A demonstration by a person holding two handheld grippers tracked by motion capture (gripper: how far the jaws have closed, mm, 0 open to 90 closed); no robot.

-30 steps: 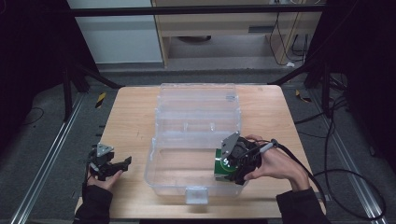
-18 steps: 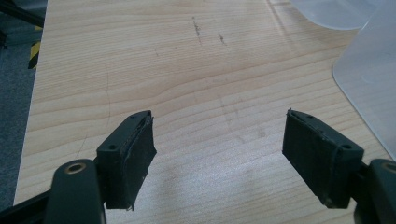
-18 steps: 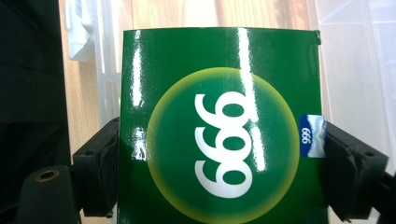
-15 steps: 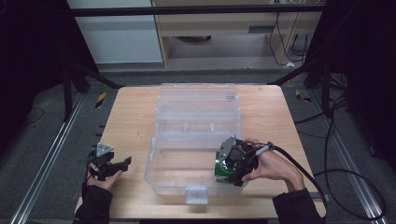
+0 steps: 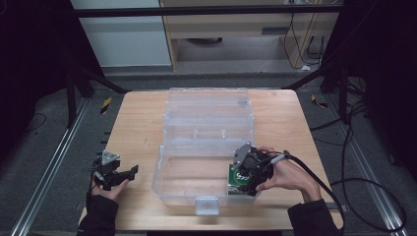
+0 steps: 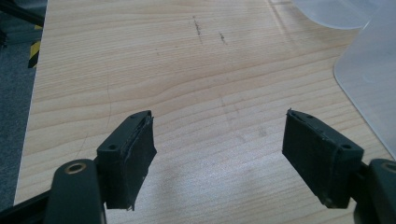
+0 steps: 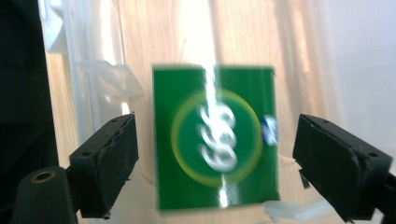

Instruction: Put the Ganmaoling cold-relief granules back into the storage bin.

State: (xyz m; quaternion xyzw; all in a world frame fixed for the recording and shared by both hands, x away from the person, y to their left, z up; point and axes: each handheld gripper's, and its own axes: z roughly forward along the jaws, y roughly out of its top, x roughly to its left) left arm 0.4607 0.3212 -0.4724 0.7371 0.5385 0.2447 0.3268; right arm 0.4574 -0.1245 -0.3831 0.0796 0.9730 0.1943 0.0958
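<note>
Dim room, dark floor, pale cabinet behind; wooden table [image 5: 137, 123] in the middle under the high camera. On it I see a clear plastic box [image 5: 169, 179] with its lid [image 5: 209, 105] swung open toward the far side.

My left gripper [image 5: 117, 173] sits near the table's front left edge, held in the left hand [image 5: 110, 187], well apart from the box. In the left gripper view its jaws stand wide apart with nothing between them, only bare wood grain below; the pads [image 6: 137, 154] touch nothing I can see. A corner of the clear box [image 6: 373, 88] shows at the right edge of that view.

My right gripper [image 5: 246, 172] is at the box's front right corner, held by the right hand [image 5: 285, 174], cable [image 5: 344, 187] trailing off to the right. In the right gripper view its jaws are wide open too, one each side of a green packet [image 7: 215, 137] with a white swirl logo in a yellow ring. I see a gap between the packet and each pad [image 7: 114, 154], so no grip. Packet is blurred. From the high view the green packet [image 5: 238, 179] sits inside the box at its front right, just under the gripper. Can't tell whether it lies flat on the box floor or leans on the wall.
</note>
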